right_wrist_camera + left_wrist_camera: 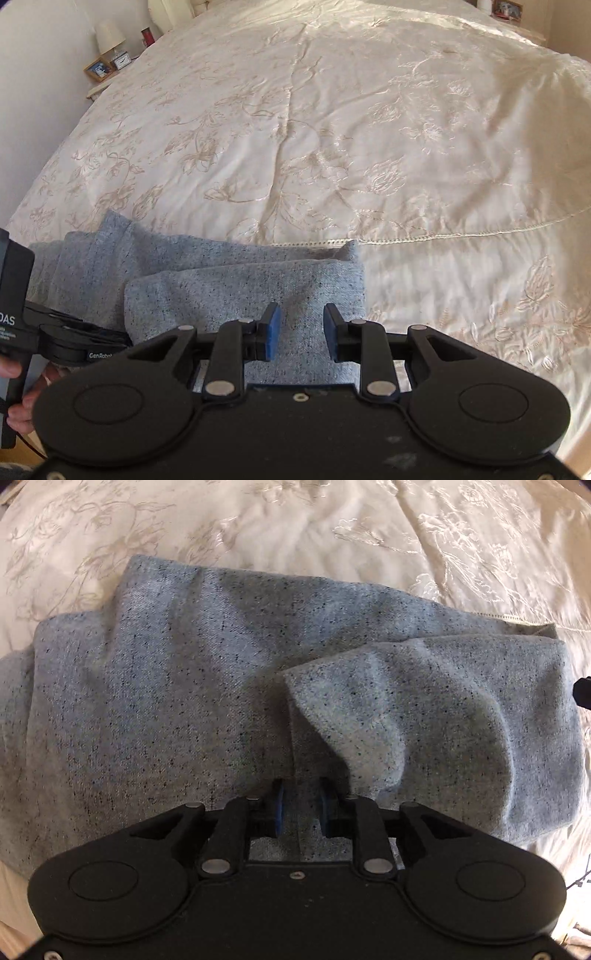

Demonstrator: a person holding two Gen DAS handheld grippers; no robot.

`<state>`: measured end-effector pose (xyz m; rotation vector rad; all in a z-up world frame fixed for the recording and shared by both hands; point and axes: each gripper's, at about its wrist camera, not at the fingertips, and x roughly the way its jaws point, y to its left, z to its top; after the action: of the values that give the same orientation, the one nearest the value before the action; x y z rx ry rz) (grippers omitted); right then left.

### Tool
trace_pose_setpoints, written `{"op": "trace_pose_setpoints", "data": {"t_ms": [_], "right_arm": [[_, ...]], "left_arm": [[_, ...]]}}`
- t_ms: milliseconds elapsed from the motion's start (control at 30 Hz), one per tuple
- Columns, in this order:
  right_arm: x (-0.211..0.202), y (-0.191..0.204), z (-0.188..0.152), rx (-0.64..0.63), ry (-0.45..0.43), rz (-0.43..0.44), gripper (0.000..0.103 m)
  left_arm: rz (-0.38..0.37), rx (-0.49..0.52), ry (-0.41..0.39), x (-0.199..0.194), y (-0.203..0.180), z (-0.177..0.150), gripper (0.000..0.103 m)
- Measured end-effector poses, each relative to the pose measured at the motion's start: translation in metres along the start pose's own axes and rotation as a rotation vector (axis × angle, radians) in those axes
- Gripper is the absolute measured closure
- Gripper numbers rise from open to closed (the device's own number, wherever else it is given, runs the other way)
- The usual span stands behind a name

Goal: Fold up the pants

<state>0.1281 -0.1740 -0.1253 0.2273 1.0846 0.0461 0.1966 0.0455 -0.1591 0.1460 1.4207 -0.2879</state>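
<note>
The grey-blue speckled pants [192,686] lie folded in layers on the cream bedspread [295,528]. A loose upper flap [424,709] lies on the right half. My left gripper [301,805] is open and empty, low over the near edge of the pants by a seam. In the right wrist view the pants [229,280] lie at the lower left. My right gripper [301,332] is open and empty above their near right part. The left gripper's body [55,339] shows at the left edge.
The embroidered cream bedspread [332,129] stretches far and right. A bedside table [103,77] with a lamp, a picture frame and small items stands at the far left by the wall. The person's hand [18,402] holds the left gripper.
</note>
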Motion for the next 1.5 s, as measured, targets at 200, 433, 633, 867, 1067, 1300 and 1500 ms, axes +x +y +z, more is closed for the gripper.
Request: {"op": "trace_pose_setpoints", "data": {"t_ms": [200, 433, 633, 867, 1067, 1300, 1500], "right_arm": [[0.058, -0.017, 0.031, -0.029, 0.067, -0.015, 0.081], [0.087, -0.042, 0.05, -0.029, 0.092, -0.082, 0.087], [0.034, -0.035, 0.037, -0.049, -0.018, -0.012, 0.084], [0.017, -0.011, -0.016, -0.152, 0.07, 0.079, 0.084], [0.025, -0.01, -0.075, -0.231, 0.194, 0.048, 0.087], [0.014, -0.016, -0.071, -0.188, 0.187, 0.058, 0.086], [0.015, -0.015, -0.057, -0.194, 0.186, 0.083, 0.085]], "left_arm": [[0.057, -0.021, -0.019, -0.004, 0.007, -0.01, 0.072], [0.139, -0.037, -0.041, -0.029, 0.02, -0.033, 0.074], [0.08, -0.081, -0.17, -0.075, 0.01, -0.025, 0.074], [0.012, -0.015, -0.133, -0.049, -0.035, 0.002, 0.071], [0.172, -0.146, 0.022, -0.012, 0.012, -0.003, 0.07], [0.185, -0.253, -0.061, -0.058, 0.035, -0.005, 0.073], [0.015, -0.232, -0.057, -0.064, 0.005, -0.003, 0.066]]}}
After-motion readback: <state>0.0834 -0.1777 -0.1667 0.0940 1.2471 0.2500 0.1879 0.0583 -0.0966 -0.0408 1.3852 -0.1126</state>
